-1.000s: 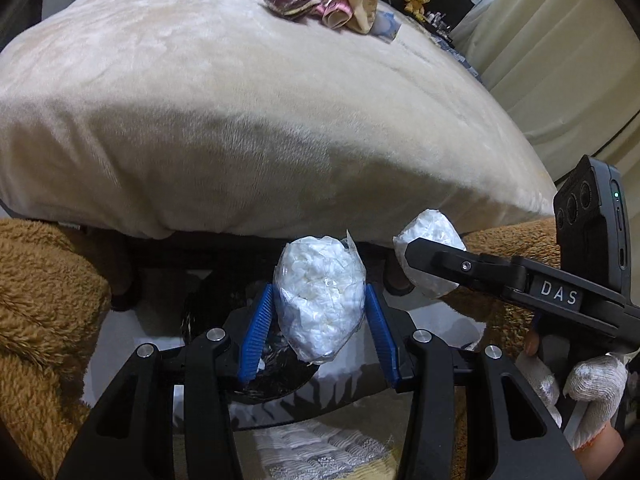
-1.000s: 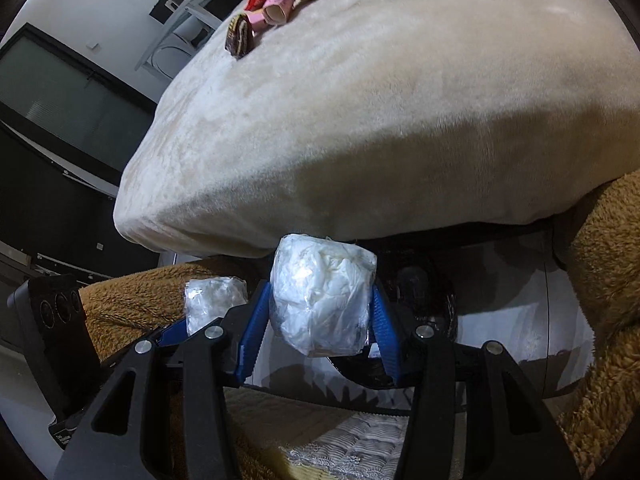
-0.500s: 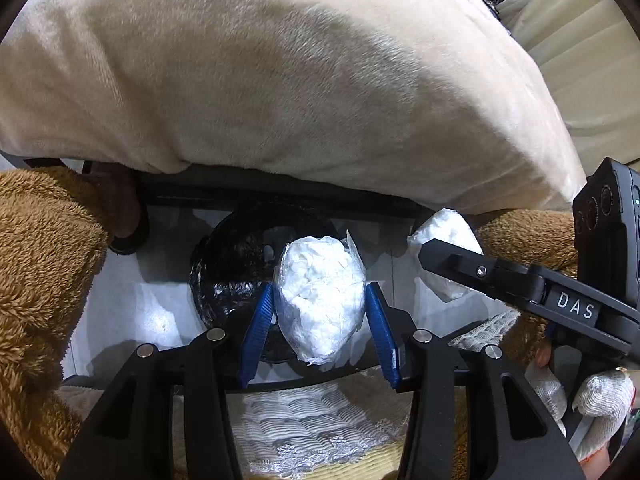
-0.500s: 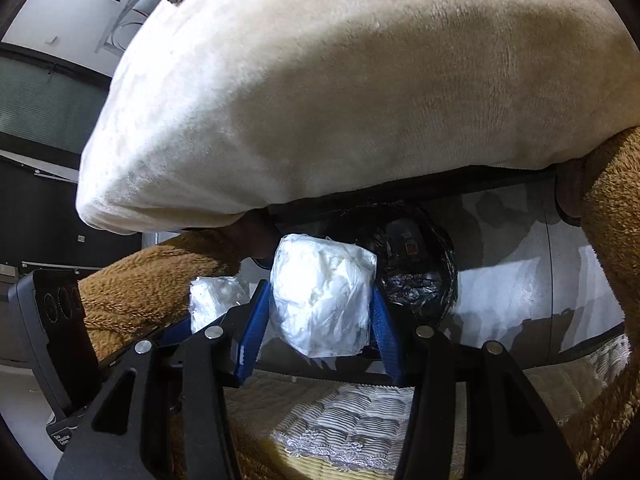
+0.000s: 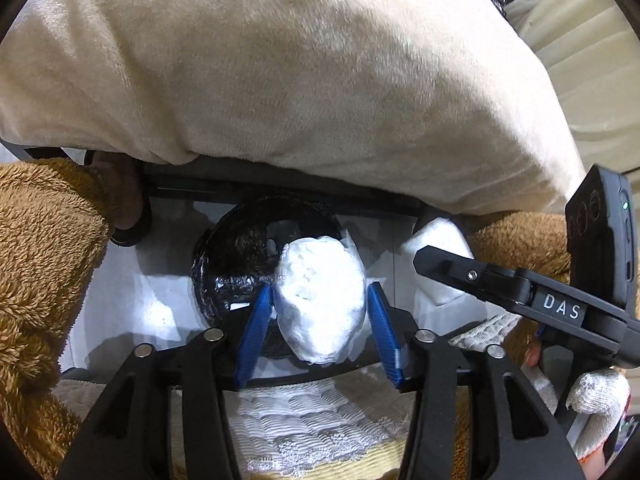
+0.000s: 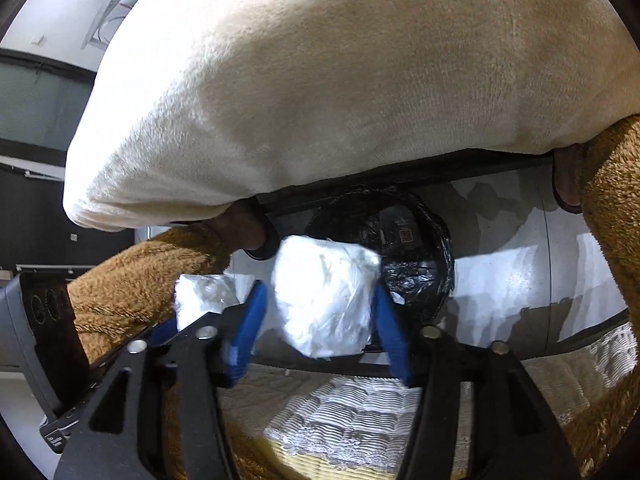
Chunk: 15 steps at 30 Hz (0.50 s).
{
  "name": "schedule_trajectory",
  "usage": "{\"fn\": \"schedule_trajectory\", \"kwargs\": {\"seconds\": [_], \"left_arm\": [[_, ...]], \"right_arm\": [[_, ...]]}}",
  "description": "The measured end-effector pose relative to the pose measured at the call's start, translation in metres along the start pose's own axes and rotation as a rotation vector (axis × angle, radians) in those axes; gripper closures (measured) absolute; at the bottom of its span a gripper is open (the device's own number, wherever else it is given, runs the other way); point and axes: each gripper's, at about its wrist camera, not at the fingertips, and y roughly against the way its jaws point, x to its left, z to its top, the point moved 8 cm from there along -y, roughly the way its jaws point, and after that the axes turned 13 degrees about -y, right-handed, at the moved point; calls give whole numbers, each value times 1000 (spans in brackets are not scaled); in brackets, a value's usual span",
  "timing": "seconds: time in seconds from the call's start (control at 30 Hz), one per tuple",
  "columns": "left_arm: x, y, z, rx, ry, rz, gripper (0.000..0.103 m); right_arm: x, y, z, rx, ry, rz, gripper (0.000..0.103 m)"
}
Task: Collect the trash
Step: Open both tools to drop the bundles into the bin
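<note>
Left wrist view: my left claw [image 5: 320,322] pinches a white wad [image 5: 320,300]; the right claw [image 6: 318,312] pinches another wad [image 6: 324,292]. The bin [image 5: 236,264] sits just beyond, so I should centre over it before releasing.

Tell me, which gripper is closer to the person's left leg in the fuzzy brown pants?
Left. The left gripper hangs beside that leg; the right gripper is farther over, by the other leg. Each holds a white plastic wad.
</note>
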Motion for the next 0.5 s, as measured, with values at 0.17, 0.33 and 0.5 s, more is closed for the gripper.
{"fn": "schedule_trajectory", "kwargs": {"seconds": [0.17,0.33,0.5], "left_arm": [[5,9,5,-49,26,2,34],[4,13,8,-68,5,19,34],[-2,24,13,-117,-25,31,34]], "right_arm": [[-8,6,8,-11,-76,44,33],[-2,9,7,-29,-59,53,33],[5,18,6,-71,-22,40,33]]}}
